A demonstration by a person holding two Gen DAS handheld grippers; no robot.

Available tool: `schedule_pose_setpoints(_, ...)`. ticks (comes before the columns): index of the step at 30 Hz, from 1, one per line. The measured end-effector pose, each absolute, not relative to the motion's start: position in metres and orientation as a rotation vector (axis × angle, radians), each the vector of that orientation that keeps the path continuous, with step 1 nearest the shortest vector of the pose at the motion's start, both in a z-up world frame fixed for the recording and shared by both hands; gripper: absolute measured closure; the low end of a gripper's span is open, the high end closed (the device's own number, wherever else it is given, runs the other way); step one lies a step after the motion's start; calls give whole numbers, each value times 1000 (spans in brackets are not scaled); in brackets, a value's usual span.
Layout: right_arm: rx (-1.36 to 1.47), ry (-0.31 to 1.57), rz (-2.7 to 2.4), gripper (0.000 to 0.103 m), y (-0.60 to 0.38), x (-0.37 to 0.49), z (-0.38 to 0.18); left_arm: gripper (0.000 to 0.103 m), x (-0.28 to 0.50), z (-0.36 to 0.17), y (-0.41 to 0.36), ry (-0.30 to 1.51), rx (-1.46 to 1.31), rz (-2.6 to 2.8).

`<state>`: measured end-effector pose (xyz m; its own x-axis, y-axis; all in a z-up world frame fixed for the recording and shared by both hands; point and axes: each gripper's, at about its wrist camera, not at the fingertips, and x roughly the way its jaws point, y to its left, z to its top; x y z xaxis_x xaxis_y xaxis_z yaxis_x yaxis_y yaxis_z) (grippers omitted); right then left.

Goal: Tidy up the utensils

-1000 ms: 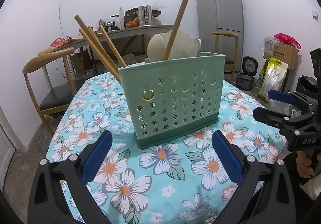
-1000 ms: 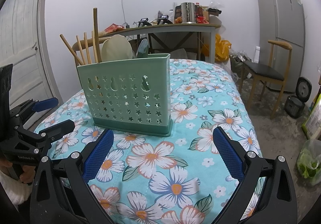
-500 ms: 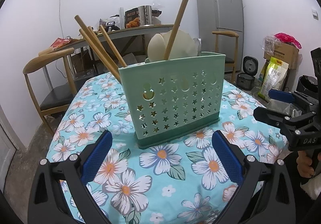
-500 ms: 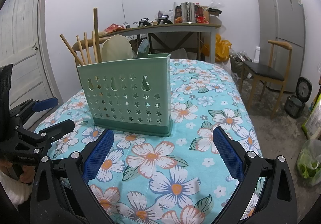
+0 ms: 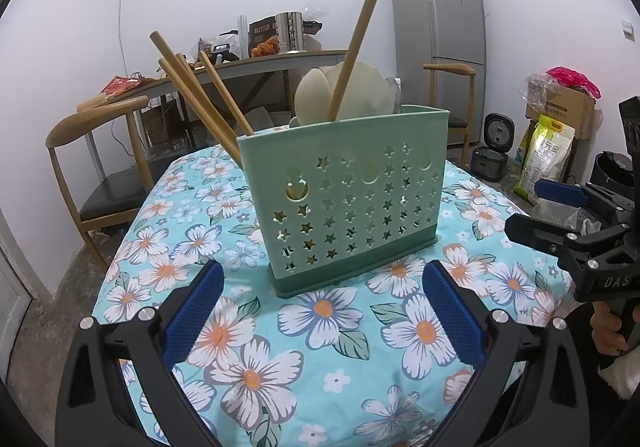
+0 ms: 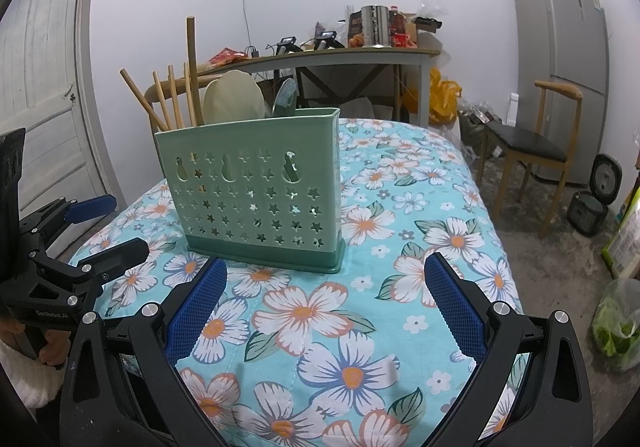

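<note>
A green perforated utensil holder point(image 5: 344, 203) stands upright on the floral tablecloth point(image 5: 320, 327); it also shows in the right wrist view point(image 6: 260, 191). Inside it stand several wooden chopsticks point(image 5: 196, 103), a long wooden handle point(image 5: 352, 55) and pale spoon heads point(image 5: 352, 95). My left gripper point(image 5: 322, 287) is open and empty, in front of the holder and apart from it. My right gripper point(image 6: 324, 287) is open and empty, in front of the holder from the other side. Each gripper shows in the other's view: the right one point(image 5: 560, 215), the left one point(image 6: 88, 231).
Wooden chairs point(image 5: 96, 151) point(image 6: 536, 139) stand beside the table. A cluttered desk point(image 6: 340, 55) runs along the back wall. A grey fridge point(image 5: 440, 43) stands at the right, with a rice cooker point(image 5: 490, 155) and bags point(image 5: 548, 155) on the floor.
</note>
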<state>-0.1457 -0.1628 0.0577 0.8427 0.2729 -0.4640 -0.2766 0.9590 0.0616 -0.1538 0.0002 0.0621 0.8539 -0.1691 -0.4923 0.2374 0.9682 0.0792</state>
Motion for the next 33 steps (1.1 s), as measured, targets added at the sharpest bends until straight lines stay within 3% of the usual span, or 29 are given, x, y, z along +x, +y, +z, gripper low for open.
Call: schedule_pose_setpoints(33, -8, 489, 290, 8, -164, -146, 58, 6, -153, 62, 1, 506, 133, -219)
